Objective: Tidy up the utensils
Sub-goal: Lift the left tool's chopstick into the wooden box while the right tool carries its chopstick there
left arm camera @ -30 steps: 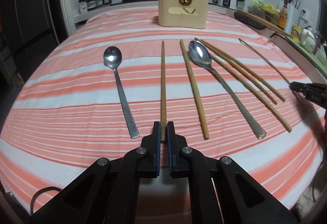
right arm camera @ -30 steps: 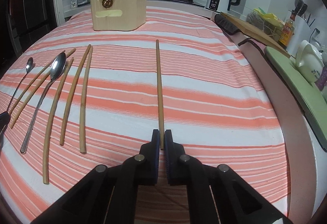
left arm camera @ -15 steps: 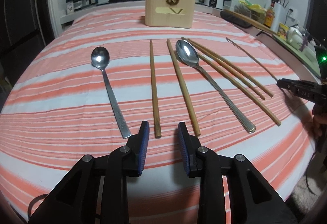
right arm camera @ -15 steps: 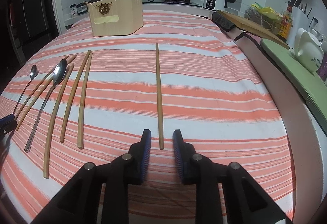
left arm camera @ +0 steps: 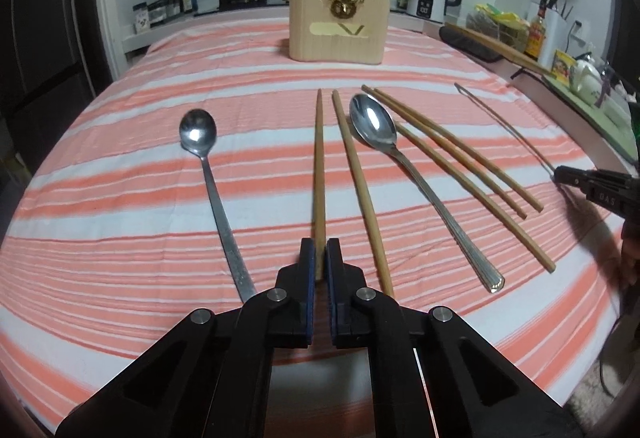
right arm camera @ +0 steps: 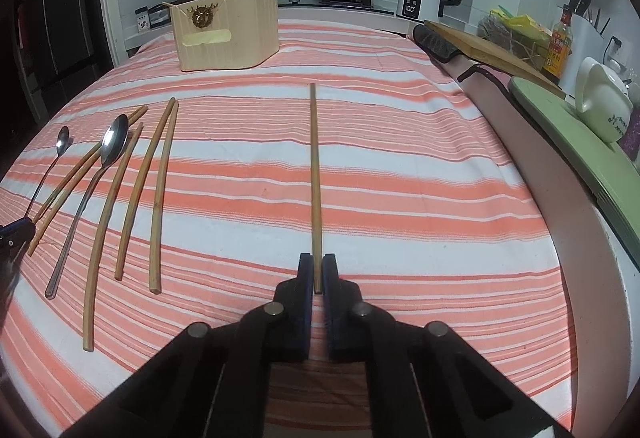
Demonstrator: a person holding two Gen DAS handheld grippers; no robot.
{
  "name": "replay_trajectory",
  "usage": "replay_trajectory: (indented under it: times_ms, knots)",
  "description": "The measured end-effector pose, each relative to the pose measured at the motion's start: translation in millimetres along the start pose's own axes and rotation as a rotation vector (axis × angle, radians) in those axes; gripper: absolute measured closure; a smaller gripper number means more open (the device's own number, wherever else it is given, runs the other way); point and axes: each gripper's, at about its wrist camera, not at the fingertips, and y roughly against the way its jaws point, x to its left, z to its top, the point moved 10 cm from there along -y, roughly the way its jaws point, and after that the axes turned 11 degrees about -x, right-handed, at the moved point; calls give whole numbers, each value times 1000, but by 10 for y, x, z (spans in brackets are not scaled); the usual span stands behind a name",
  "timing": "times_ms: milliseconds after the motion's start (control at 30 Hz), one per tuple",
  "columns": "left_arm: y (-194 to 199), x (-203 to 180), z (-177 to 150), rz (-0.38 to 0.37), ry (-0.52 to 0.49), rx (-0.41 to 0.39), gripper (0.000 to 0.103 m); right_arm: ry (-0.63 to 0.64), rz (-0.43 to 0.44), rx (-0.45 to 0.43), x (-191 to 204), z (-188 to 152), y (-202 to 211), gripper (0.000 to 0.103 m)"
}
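Both sets of tongs have snapped back together since half a second ago, when they stood spread: the left gripper (left arm camera: 319, 252) now pinches the near end of a chopstick (left arm camera: 319, 174) that has swung in to lie just beside its neighbour (left arm camera: 357, 182), and the right gripper (right arm camera: 317, 268) pinches the near end of a lone chopstick (right arm camera: 315, 174) lying well apart from the rest. Two spoons (left arm camera: 208, 174) (left arm camera: 404, 166) and more chopsticks (left arm camera: 456, 154) remain laid out on the striped cloth (left arm camera: 120, 198), the wooden box (left arm camera: 339, 25) standing at its far end.
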Motion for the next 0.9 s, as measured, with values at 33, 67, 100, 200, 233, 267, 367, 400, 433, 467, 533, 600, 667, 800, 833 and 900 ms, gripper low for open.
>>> replay_trajectory:
  times_ms: [33,67,100,200,233,267,367,400,433,467,533,600,667,800,833,900]
  knots:
    - [41,18,77,1,1,-19,100,4,-5,-15,-1,50,35,98]
    - [81,32,152,0,2,-35,100,8,-7,-33,3,114,83,98]
    - [128,52,236,0,5,-54,100,13,-6,-48,14,180,131,98]
    - [270,107,482,-6,13,-104,100,24,2,-92,50,386,291,98]
    - [325,125,565,-6,13,-122,100,30,3,-110,61,467,360,98]
    - [372,138,645,-7,11,-137,100,33,5,-129,72,546,428,98]
    - [510,194,877,-12,12,-183,100,45,16,-188,111,801,641,98]
    - [546,214,950,-14,12,-196,100,51,18,-208,121,890,709,98]
    - [579,233,1017,-14,14,-210,100,54,21,-229,130,978,779,98]
    - [611,253,1081,-17,17,-221,100,53,25,-248,139,1059,839,98]
    - [669,285,1197,-25,25,-240,100,43,43,-277,153,1207,948,98]
    - [720,309,1309,-33,28,-256,100,34,58,-301,154,1326,1037,98]
    - [768,316,1410,-40,26,-271,100,27,75,-317,162,1414,1107,98]
    - [839,316,1565,-64,31,-290,100,9,105,-337,192,1537,1207,98]
    - [843,314,1595,-71,36,-292,100,5,112,-341,203,1540,1235,98]
    - [848,301,1638,-87,50,-292,100,-6,127,-343,216,1568,1260,98]
